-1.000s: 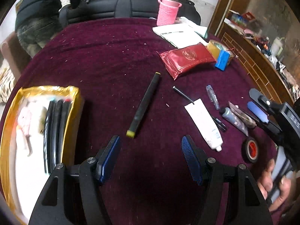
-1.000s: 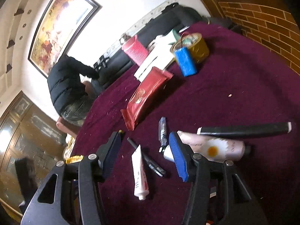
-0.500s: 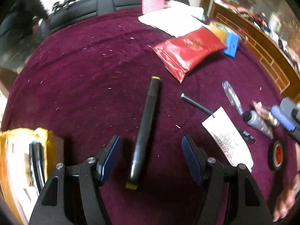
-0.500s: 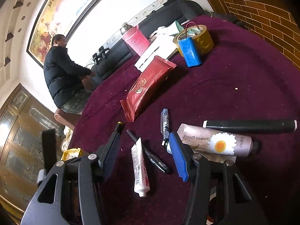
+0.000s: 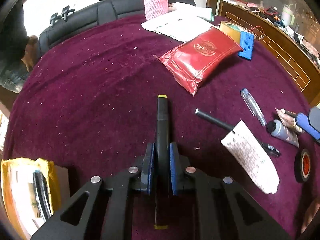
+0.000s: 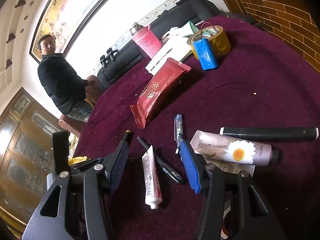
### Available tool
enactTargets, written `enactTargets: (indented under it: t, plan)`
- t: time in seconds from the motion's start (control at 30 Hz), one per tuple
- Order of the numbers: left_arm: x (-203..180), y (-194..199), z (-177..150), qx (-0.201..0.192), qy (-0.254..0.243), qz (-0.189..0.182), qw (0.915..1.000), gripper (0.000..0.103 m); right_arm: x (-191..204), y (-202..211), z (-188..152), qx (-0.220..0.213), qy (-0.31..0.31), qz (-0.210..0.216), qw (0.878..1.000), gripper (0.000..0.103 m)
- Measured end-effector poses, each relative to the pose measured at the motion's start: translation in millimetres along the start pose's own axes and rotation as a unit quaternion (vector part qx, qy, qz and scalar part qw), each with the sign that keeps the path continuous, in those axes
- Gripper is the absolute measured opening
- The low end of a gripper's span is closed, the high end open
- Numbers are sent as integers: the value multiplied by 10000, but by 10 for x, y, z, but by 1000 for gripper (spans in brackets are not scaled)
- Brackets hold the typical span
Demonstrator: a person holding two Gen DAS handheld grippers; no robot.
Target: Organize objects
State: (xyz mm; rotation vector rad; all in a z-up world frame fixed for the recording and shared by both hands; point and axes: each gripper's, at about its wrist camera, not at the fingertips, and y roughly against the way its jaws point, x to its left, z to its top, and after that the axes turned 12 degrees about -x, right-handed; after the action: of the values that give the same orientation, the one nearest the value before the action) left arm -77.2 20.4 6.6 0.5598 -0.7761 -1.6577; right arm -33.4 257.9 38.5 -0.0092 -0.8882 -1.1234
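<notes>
My left gripper [image 5: 162,150] is shut on a black marker with yellow ends [image 5: 162,120], which lies along the maroon tablecloth [image 5: 100,100]. A yellow-edged box [image 5: 24,182] holding several black pens sits at the lower left. My right gripper [image 6: 154,156] is open above a white tube [image 6: 151,178] and a black pen [image 6: 160,160]. A daisy cream tube [image 6: 236,152], a clear pen [image 6: 178,128] and a black-and-white marker [image 6: 268,133] lie to its right.
A red foil packet [image 5: 200,58], blue battery pack [image 5: 247,45], yellow tape roll [image 5: 230,29], white papers [image 5: 176,27] and a pink bottle [image 5: 155,2] lie at the far side. A black tape roll [image 5: 305,164] lies right. A man [image 6: 58,76] sits beyond the table.
My left gripper has moved forward over the black marker and closed on it. The yellow box has slid to the lower left of its view. The right gripper has barely moved.
</notes>
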Motion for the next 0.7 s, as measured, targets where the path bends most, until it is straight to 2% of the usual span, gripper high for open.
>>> enactTargets:
  t: [0.1,0.27,0.47,0.57,0.7]
  plan:
    - [22,159,-61,-103,141,-60,9998,11,6,3,-2,-3,20,-5,10000,53]
    - [174,687,-168,-505,691,-212,9961,11,23,-1,-11,-53,142,-90,9998,53]
    - [399,1387,-328,-1236,1372,-498,9816,11,65,-34,-56,-109,441,-398,9982,53]
    - [538,1657,-435,-1504,1541,-595,9747,11,105,-9,-63,-178,590,-531,9967,53]
    - [745,1977,-569,-1832,1617,-587,9679,12,236,63,-96,-85,765,-502,9958,53]
